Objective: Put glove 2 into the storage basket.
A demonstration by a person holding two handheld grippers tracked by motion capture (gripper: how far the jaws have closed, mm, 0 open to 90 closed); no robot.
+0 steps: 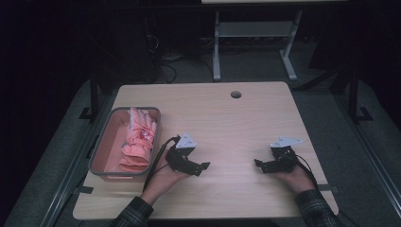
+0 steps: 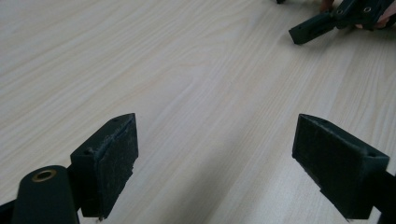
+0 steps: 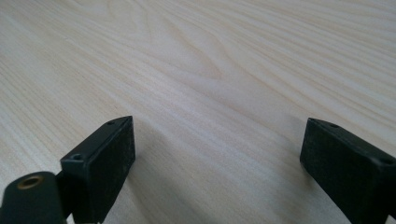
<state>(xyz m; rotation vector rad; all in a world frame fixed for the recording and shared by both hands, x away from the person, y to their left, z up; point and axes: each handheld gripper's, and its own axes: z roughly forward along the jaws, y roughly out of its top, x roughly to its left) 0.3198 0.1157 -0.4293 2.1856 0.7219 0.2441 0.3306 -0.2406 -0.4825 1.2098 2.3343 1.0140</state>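
My left gripper (image 1: 201, 169) rests low over the light wooden table (image 1: 227, 118), just right of a grey bin (image 1: 97, 158). In the left gripper view its jaws (image 2: 215, 163) stand wide apart with bare wood between them. Pink gloves (image 1: 138, 139) lie piled inside the bin. My right gripper (image 1: 259, 165) sits near the table's front right, pointing left toward the other one. Its jaws (image 3: 217, 163) are spread wide over bare wood, nothing between them. The right gripper's tip (image 2: 310, 31) shows at the top right of the left gripper view.
A round cable hole (image 1: 236, 94) sits near the table's far edge. Behind the table stands another desk's white frame (image 1: 216, 52) with cables on the floor. A metal rail (image 1: 61, 189) runs along the table's left side.
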